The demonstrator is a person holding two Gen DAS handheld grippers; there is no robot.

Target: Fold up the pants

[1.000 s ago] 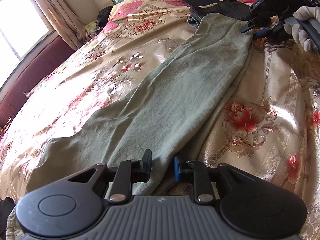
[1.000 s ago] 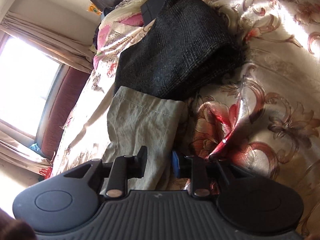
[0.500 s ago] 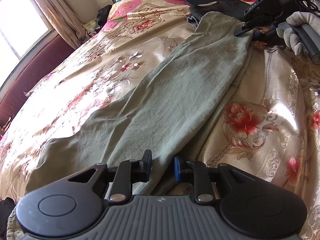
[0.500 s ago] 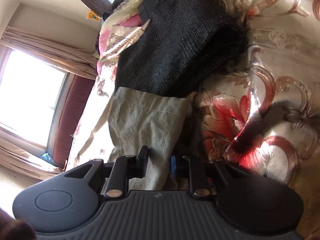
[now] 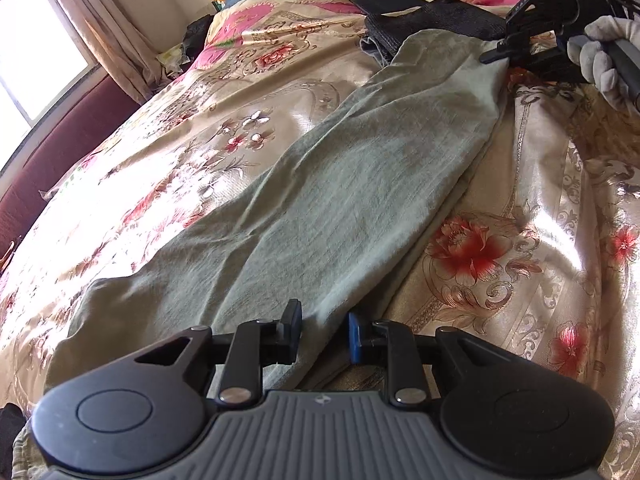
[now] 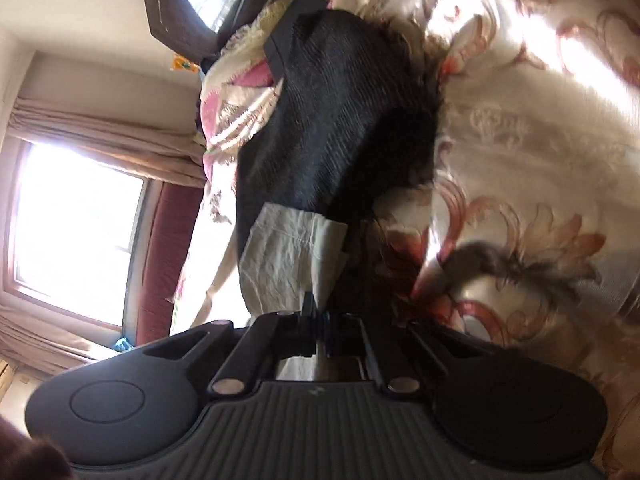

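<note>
Window (image 6: 76, 240) blown out; sun glare on bedspread (image 5: 280, 120); right view motion-blurred.

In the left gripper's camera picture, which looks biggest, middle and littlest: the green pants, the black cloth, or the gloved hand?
1. green pants
2. black cloth
3. gloved hand, partly cut off, so nearly tied

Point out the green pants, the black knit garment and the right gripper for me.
green pants (image 5: 340, 200): left wrist view, middle of the leg.
black knit garment (image 6: 328, 120): right wrist view, its ribbed top.
right gripper (image 6: 318, 322): right wrist view, between its fingertips, at the hem.
</note>
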